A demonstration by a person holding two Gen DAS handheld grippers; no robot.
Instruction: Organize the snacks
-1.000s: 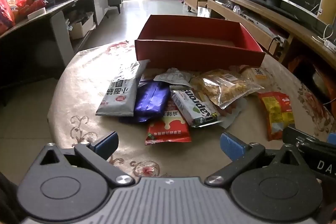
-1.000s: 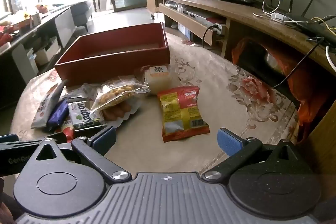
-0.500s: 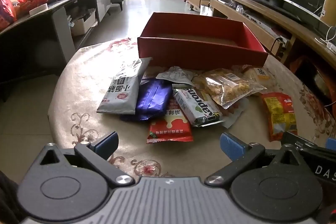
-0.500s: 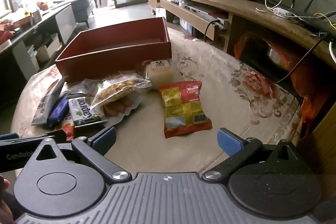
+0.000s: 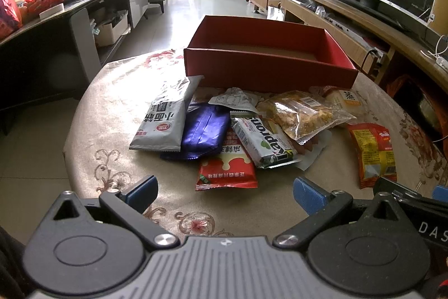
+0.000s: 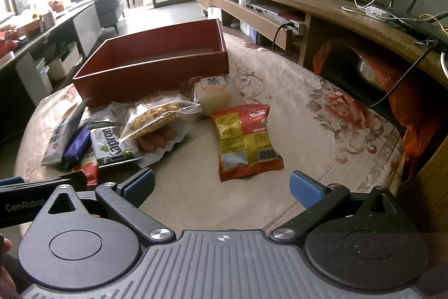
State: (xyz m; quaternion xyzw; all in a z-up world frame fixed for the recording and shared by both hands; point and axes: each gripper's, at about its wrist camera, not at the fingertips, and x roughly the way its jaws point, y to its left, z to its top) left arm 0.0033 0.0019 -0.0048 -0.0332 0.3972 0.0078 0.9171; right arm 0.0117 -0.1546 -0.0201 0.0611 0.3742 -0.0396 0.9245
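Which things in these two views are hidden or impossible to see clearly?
- Red box floor: both views, the near wall hides most of it.
- Red-and-white packet: left view, upper half under the Kapron bar.
- Sausages: right view, under the clear snack bag.

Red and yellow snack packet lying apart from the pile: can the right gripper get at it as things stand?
Probably yes. The red and yellow packet lies flat and alone just ahead of the open right gripper, with only bare tablecloth between.

Bare tablecloth [image 6: 196,195] lies open before the snack pile [image 5: 238,128]; the red box [image 5: 266,60] walls the far side.
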